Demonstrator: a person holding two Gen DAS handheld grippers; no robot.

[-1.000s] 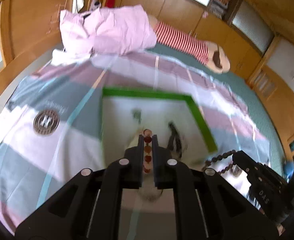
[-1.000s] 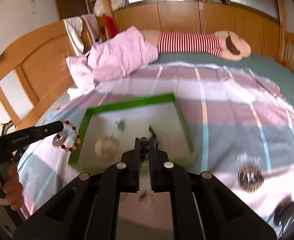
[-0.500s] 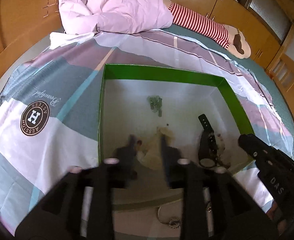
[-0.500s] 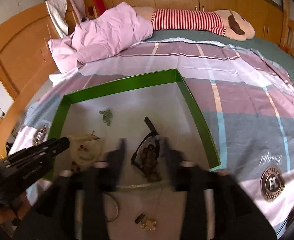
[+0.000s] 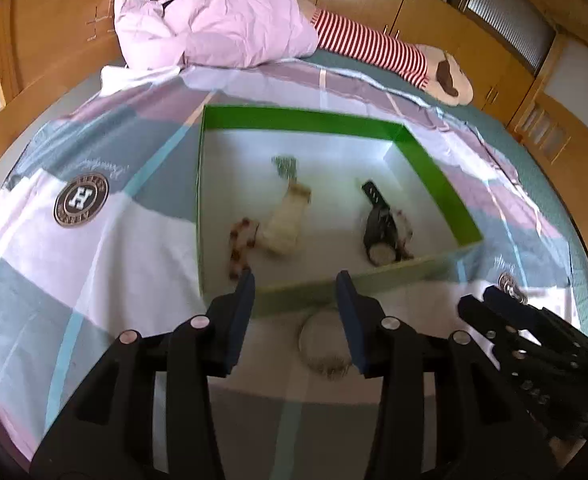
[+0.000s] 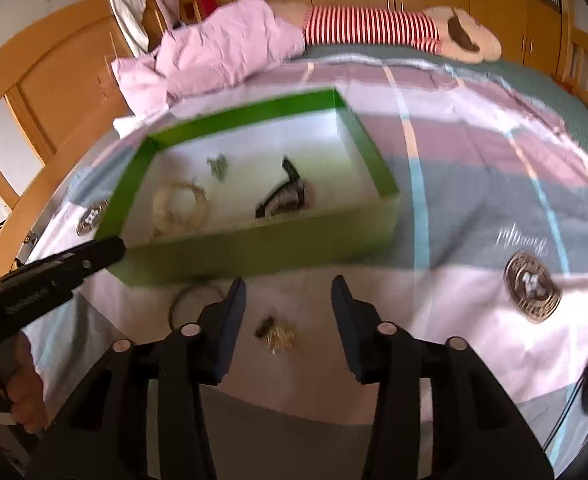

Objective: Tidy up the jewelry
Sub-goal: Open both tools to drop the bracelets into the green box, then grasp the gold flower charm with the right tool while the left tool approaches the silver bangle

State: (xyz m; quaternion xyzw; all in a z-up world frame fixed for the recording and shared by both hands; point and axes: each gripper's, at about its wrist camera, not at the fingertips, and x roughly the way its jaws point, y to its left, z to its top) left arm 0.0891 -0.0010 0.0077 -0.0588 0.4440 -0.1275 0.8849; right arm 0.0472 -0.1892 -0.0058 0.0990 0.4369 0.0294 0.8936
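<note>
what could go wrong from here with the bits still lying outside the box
1. The thin ring lies flat on the soft bedspread between the left gripper fingers, whose jaws are opening; they may pinch fabric instead.
2. The small gold piece under the right gripper, jaws closing and empty, is tiny and could slip out.
3. The green box wall stands right ahead of both grippers; a forward nudge could shove it.

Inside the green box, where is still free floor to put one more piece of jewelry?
The green-walled cardboard box is bare along its far wall and in the far corners, beyond the small green trinket. The near half is crowded: red-brown bead bracelet, cream bracelet, black-strapped watch.
</note>
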